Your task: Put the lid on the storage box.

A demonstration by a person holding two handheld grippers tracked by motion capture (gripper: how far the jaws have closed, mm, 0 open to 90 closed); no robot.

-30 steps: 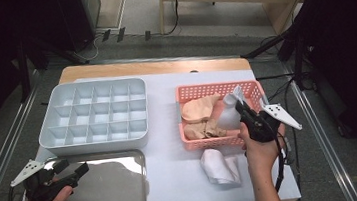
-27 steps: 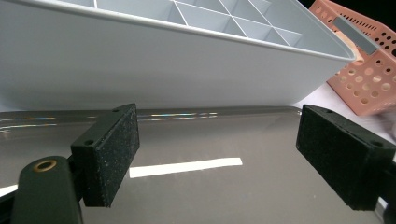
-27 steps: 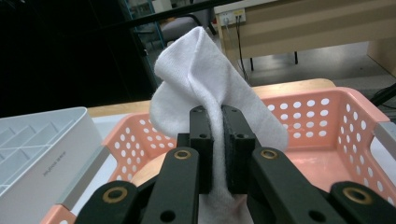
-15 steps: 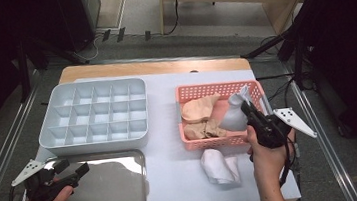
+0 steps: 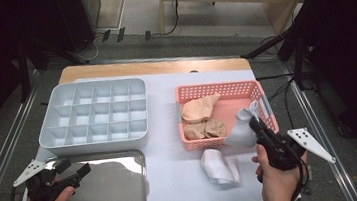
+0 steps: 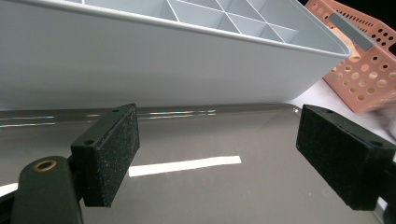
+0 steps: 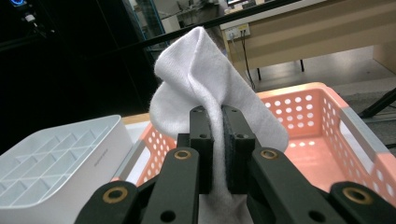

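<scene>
The white sock [image 7: 205, 88] is clamped between the jaws of our right claw [image 7: 219, 149], hanging over the near corner of the pink basket [image 5: 261, 97]. We judge the grip narrow: only a fold is pinched, so a quick swing could pull it free or snag it on the basket rim. A second white sock [image 5: 218, 166] lies just left of this claw on the tabletop [image 5: 174, 171]. Our left claw [image 6: 219, 158] hovers with jaws apart over the metal tray [image 6: 196, 186], compartment tray [image 6: 140, 70] ahead.

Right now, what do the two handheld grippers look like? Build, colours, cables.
Both are black pistol-style bodies. The left gripper has two flat rectangular jaws faced with gritty black pads and brass-coloured pivot rivets. The right gripper has the same linkage. Each carries a pale grey three-cornered plate and trails a dark cable. No sleeves are visible.
</scene>
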